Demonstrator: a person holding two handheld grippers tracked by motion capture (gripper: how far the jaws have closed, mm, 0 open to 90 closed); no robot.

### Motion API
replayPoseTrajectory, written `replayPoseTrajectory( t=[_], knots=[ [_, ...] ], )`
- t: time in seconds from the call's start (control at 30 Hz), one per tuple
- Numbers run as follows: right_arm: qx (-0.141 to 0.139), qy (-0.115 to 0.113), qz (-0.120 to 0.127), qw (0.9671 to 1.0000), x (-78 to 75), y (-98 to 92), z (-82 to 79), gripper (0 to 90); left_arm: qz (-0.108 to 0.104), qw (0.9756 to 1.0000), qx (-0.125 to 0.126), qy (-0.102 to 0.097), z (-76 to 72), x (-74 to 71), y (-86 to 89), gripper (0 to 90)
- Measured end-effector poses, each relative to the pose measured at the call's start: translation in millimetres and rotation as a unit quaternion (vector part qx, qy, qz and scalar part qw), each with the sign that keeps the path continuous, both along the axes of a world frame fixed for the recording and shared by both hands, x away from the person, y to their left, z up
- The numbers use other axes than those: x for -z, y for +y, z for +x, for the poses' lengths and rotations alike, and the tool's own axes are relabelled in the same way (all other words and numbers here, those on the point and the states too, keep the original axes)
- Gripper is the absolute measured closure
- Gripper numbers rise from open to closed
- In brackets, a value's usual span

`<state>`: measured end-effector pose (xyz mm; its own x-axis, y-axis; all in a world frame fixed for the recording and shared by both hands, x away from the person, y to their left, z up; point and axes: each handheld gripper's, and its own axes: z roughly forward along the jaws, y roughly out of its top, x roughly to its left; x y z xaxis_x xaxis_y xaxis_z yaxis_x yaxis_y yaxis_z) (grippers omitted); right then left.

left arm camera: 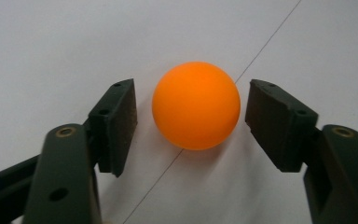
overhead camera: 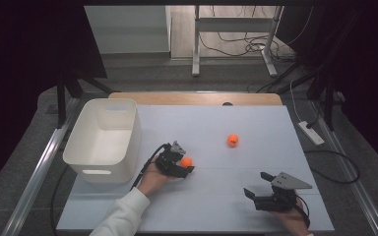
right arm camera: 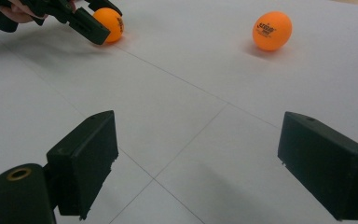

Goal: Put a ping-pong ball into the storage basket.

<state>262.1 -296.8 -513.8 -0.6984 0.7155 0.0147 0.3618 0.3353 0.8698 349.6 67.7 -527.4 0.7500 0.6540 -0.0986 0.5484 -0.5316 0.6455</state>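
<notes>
An orange ball (overhead camera: 186, 161) (left arm camera: 196, 112) rests on the white table (overhead camera: 211, 211) between the jaws of my left gripper (overhead camera: 188, 165) (left arm camera: 193, 98). A thin gap shows on each side of the ball, so the pads (left arm camera: 123, 116) do not press on it and the gripper is open. A second orange ball (overhead camera: 233, 140) (right arm camera: 271, 30), with dark print on it, lies alone farther back and to the right. My right gripper (overhead camera: 255, 184) (right arm camera: 200, 128) stands open near the front right, low over the table, nothing between its jaws. The right gripper view has the left gripper (right arm camera: 93, 21) around its ball (right arm camera: 113, 23) at top left.
A white plastic bin (overhead camera: 96, 172) stands at the table's left side, just left of my left hand. Thin seam lines cross the table top. Beyond the far edge are a wooden strip, a metal stand and cables on the floor.
</notes>
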Motion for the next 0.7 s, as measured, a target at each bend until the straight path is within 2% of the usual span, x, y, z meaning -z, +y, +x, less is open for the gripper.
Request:
replayPoseTrajectory(
  t=[0.2,0.47,0.7],
  knots=[
    [0.000,-0.001,0.000,1.0000,-0.1,-0.3,0.0,11.9,0.001,1.0000,0.006,-0.005,-1.2,-1.4,0.7,50.1],
    [0.000,-0.002,0.000,1.0000,-0.3,-0.3,-0.2,11.9,0.002,0.9998,0.003,-0.021,-3.0,-5.1,2.7,50.9],
    [0.000,-0.002,-0.001,1.0000,-0.4,-0.5,-0.2,11.9,-0.005,0.9997,0.002,-0.023,-5.0,-8.3,5.3,50.9]
  ],
)
